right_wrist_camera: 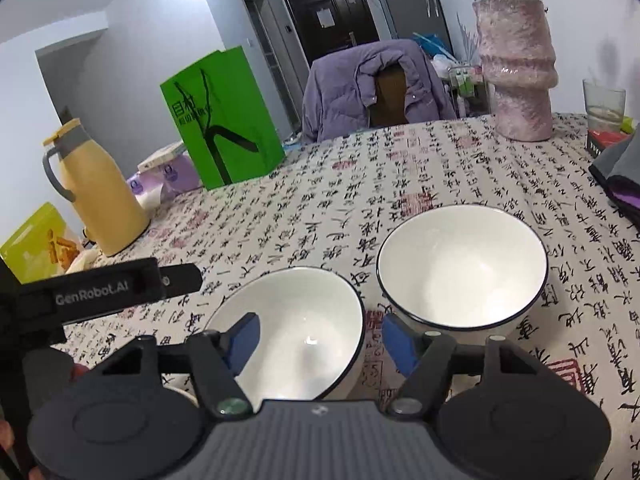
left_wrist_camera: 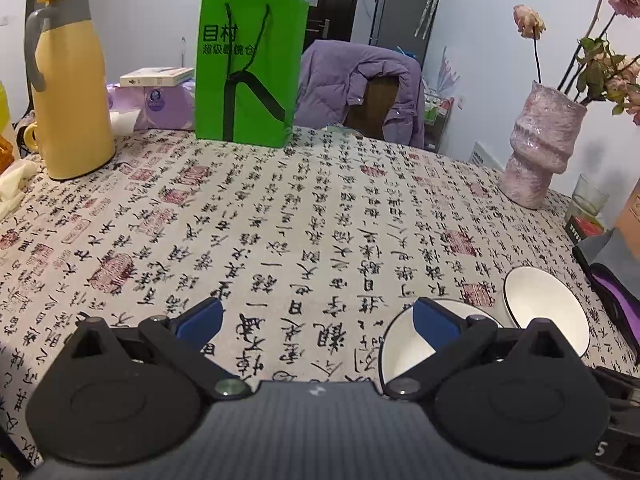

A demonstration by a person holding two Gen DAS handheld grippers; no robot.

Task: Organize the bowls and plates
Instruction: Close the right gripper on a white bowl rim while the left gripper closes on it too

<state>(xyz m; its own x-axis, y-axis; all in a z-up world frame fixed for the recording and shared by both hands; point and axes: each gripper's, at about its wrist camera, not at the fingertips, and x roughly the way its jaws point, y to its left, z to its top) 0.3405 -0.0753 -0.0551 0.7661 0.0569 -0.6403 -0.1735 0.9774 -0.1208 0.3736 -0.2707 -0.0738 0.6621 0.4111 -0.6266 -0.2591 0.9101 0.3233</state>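
Note:
Two white bowls with dark rims stand side by side on the calligraphy tablecloth. In the right wrist view the near bowl [right_wrist_camera: 304, 328] lies between the fingers of my open right gripper [right_wrist_camera: 320, 340], and the far bowl [right_wrist_camera: 460, 268] stands just beyond to the right. In the left wrist view the near bowl [left_wrist_camera: 400, 352] sits behind my right fingertip and the far bowl [left_wrist_camera: 548, 312] is further right. My left gripper [left_wrist_camera: 316, 320] is open and empty over bare cloth, left of the bowls. The left gripper's body [right_wrist_camera: 108, 292] shows at the left of the right wrist view.
A yellow thermos jug [left_wrist_camera: 68, 88], a green paper bag [left_wrist_camera: 248, 72] and tissue packs [left_wrist_camera: 160, 100] stand at the back left. A pink vase [left_wrist_camera: 536, 148] with flowers, a glass [left_wrist_camera: 588, 200] and dark cloth [left_wrist_camera: 612, 276] are at the right. A chair with a purple jacket [left_wrist_camera: 360, 88] stands behind the table.

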